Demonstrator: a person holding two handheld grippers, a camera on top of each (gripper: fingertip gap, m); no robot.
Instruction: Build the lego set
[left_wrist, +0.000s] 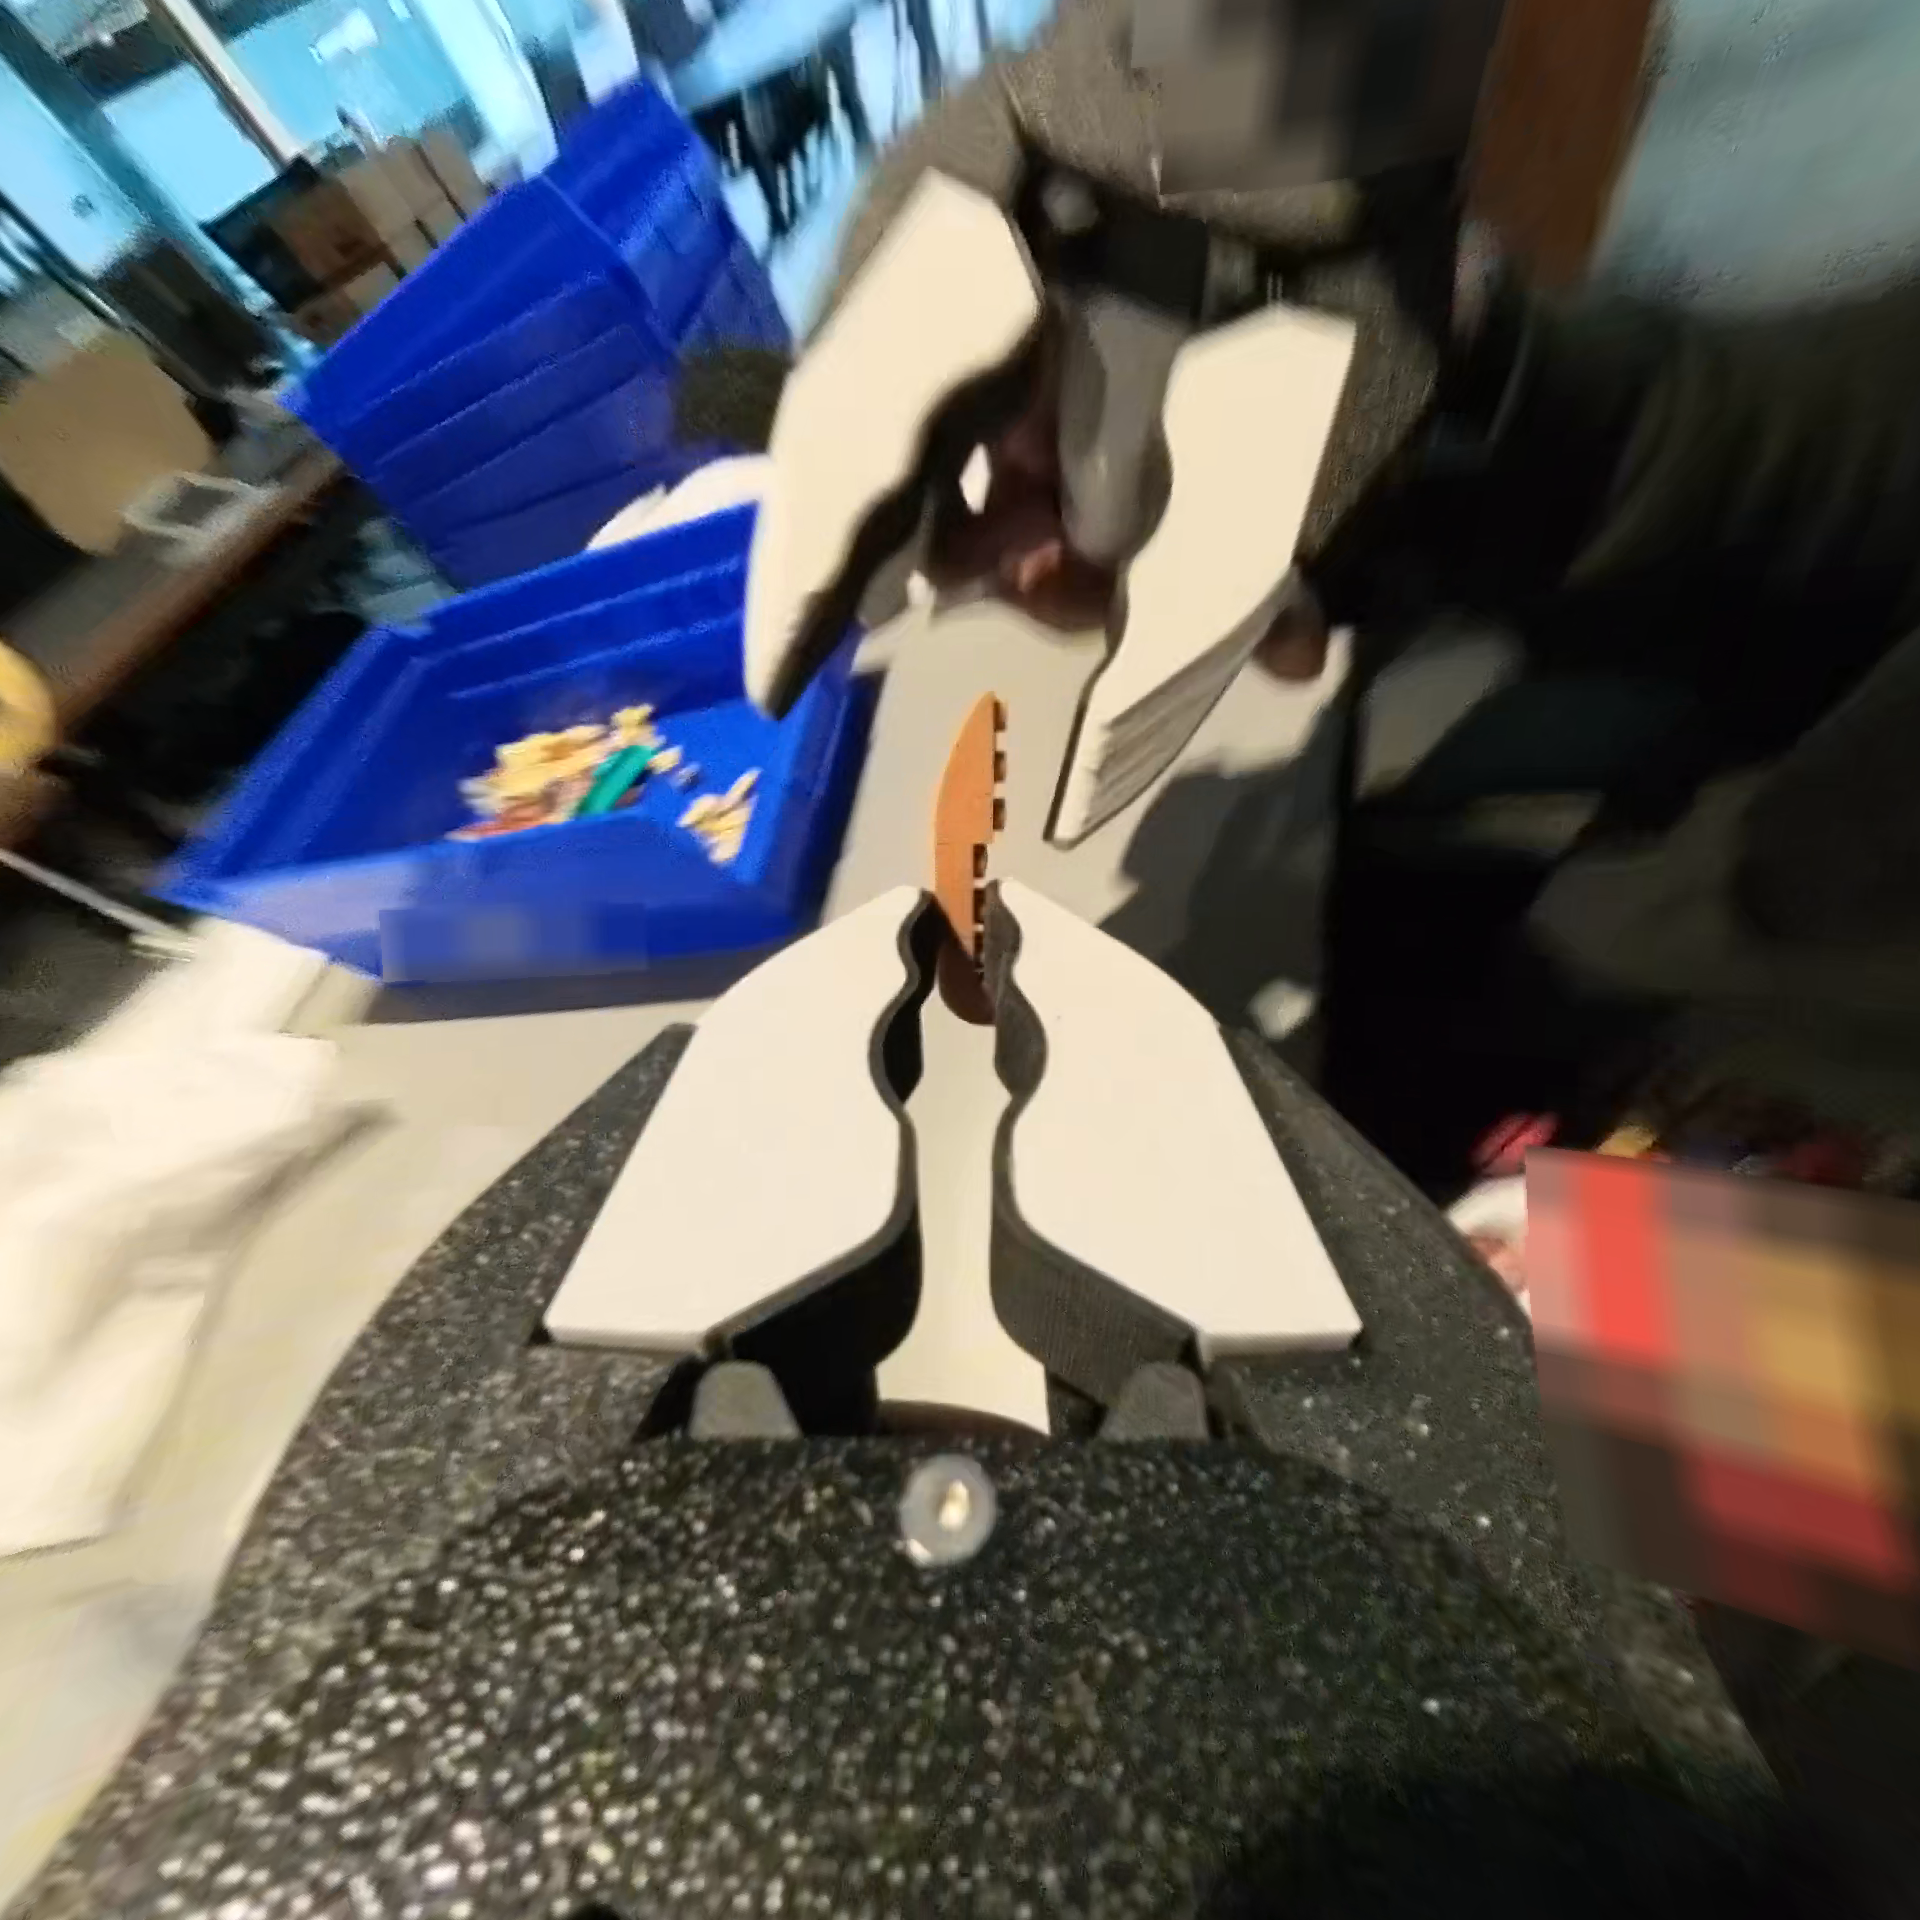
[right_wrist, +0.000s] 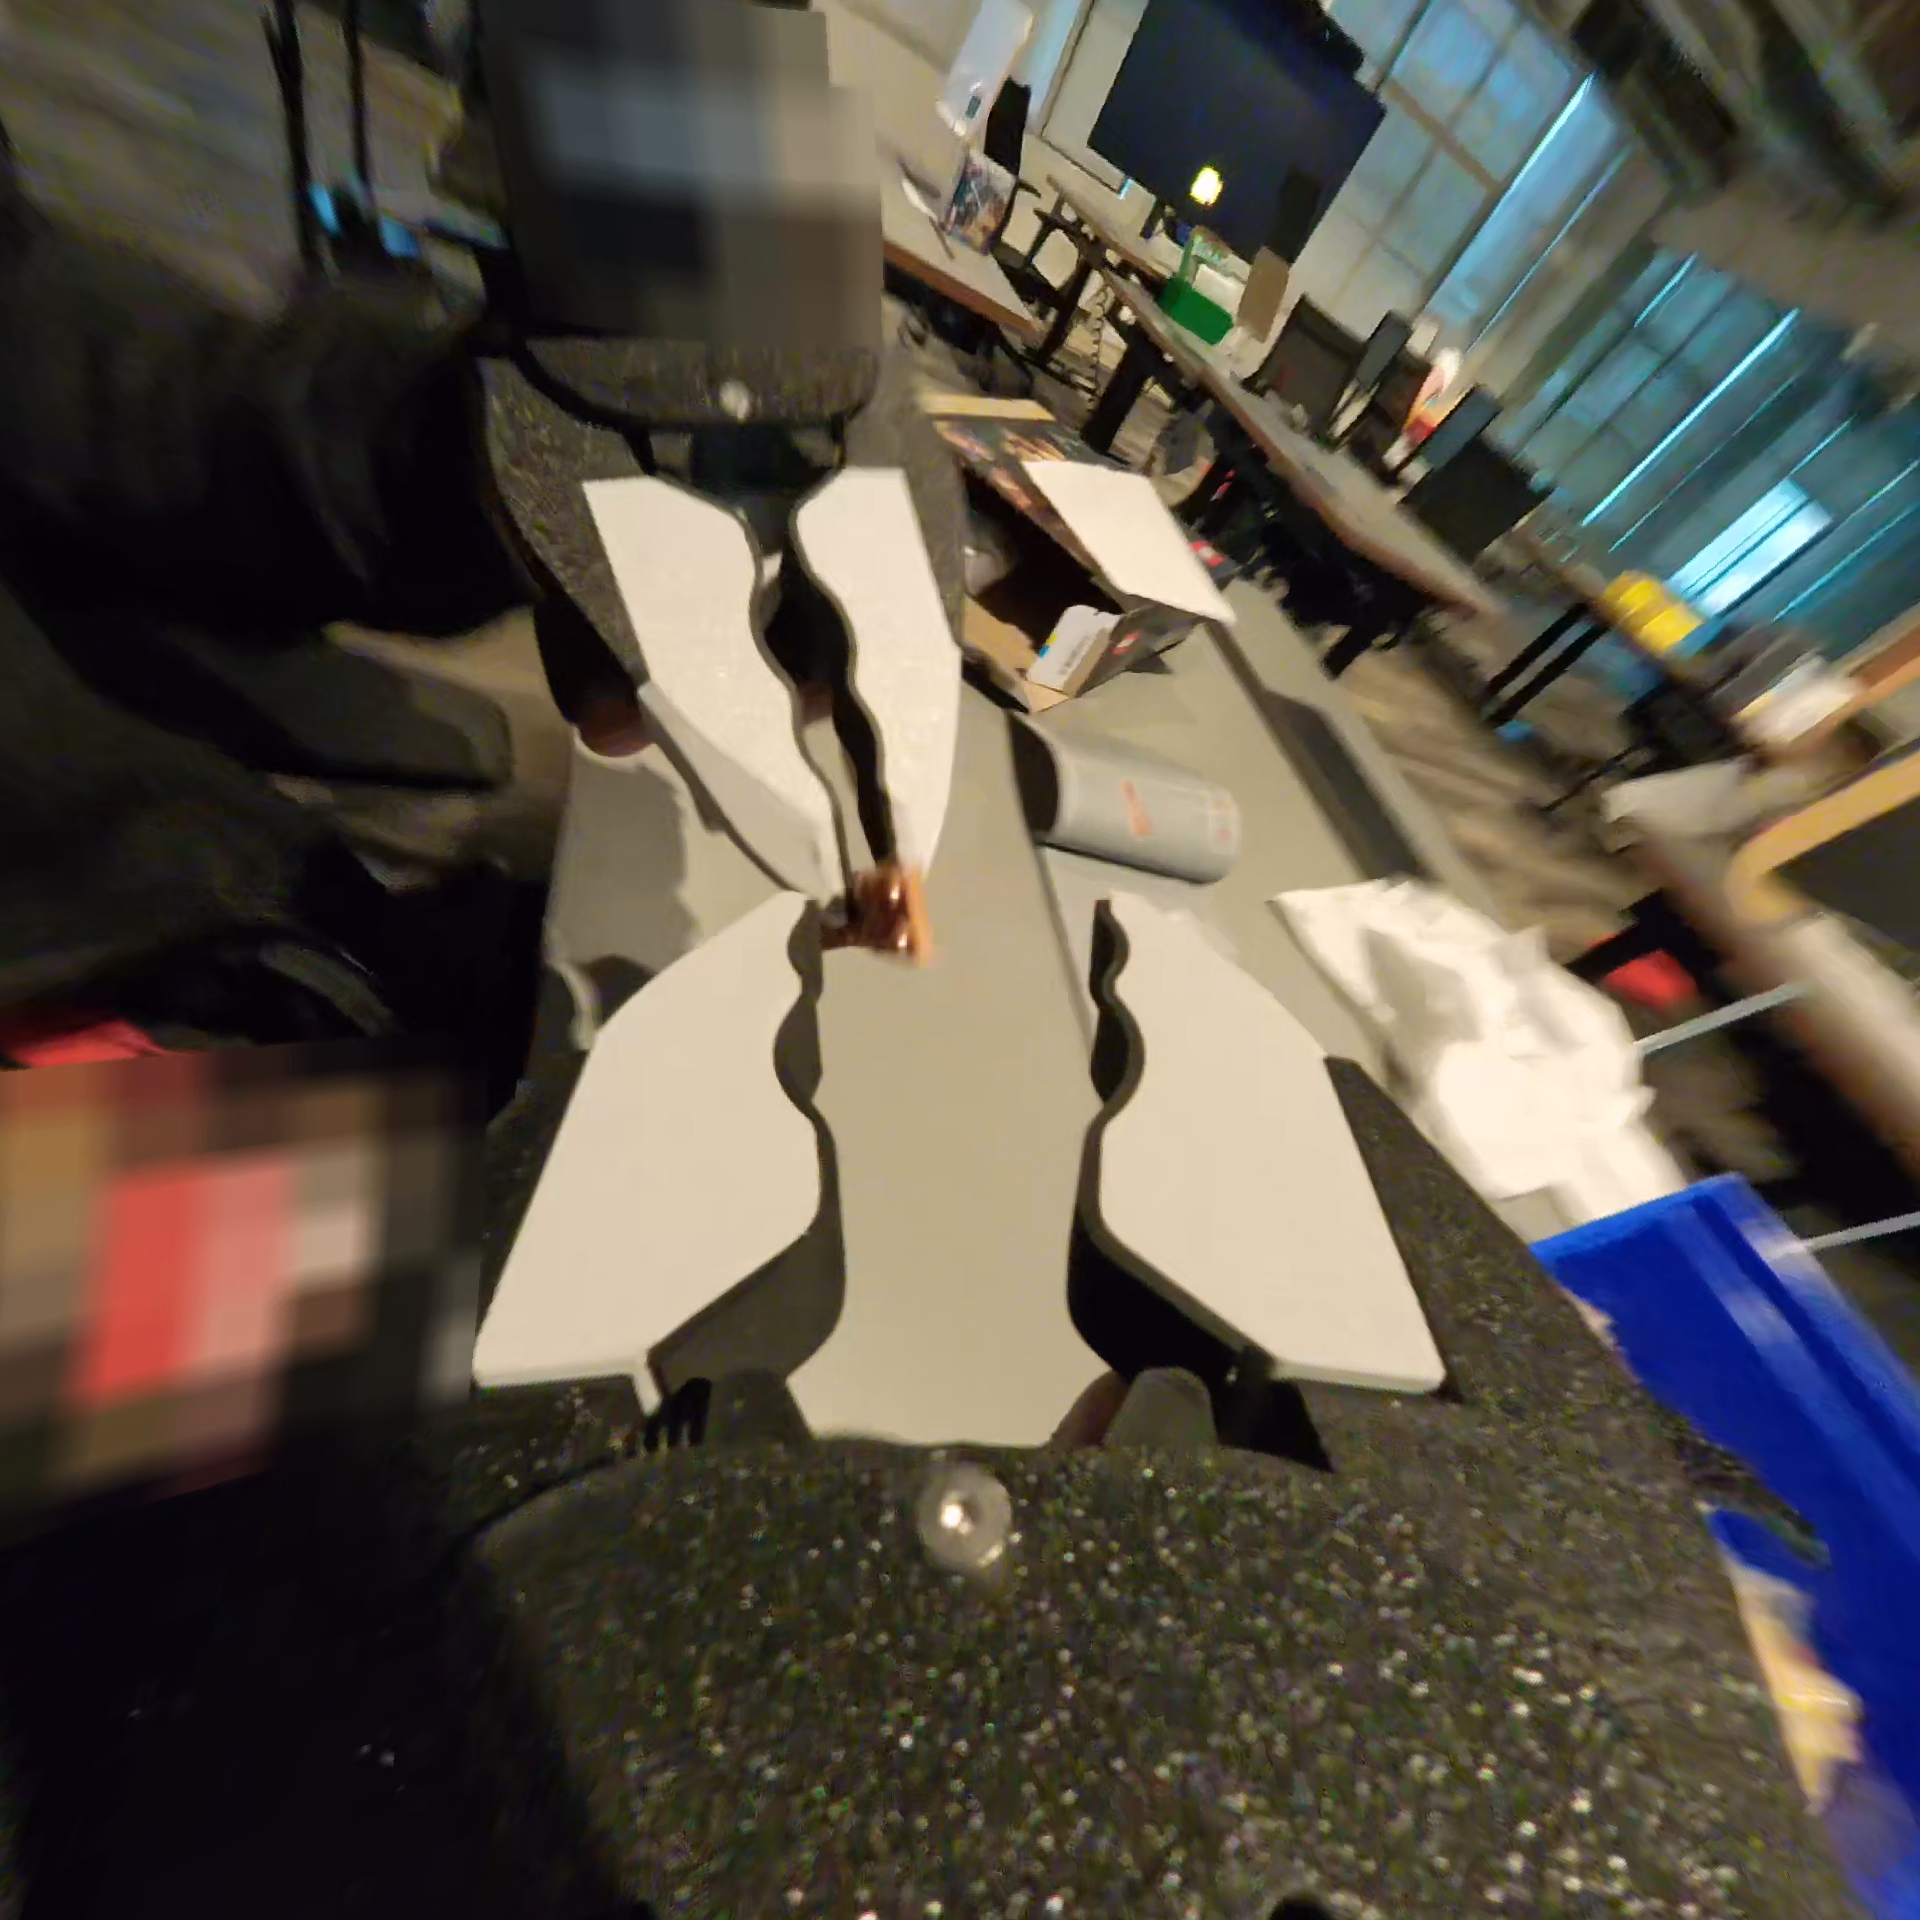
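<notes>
Because the stiff, light plate (left_wrist: 968, 821) is pinched edge-on by the left gripper (left_wrist: 961, 914), the gaping right gripper (left_wrist: 925, 758) should probably take its free end.

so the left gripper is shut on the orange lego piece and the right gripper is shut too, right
Not quite. The left gripper is shut on the orange lego piece, but the right gripper is open: the right wrist view shows its fingers spread wide with nothing between them.
</notes>
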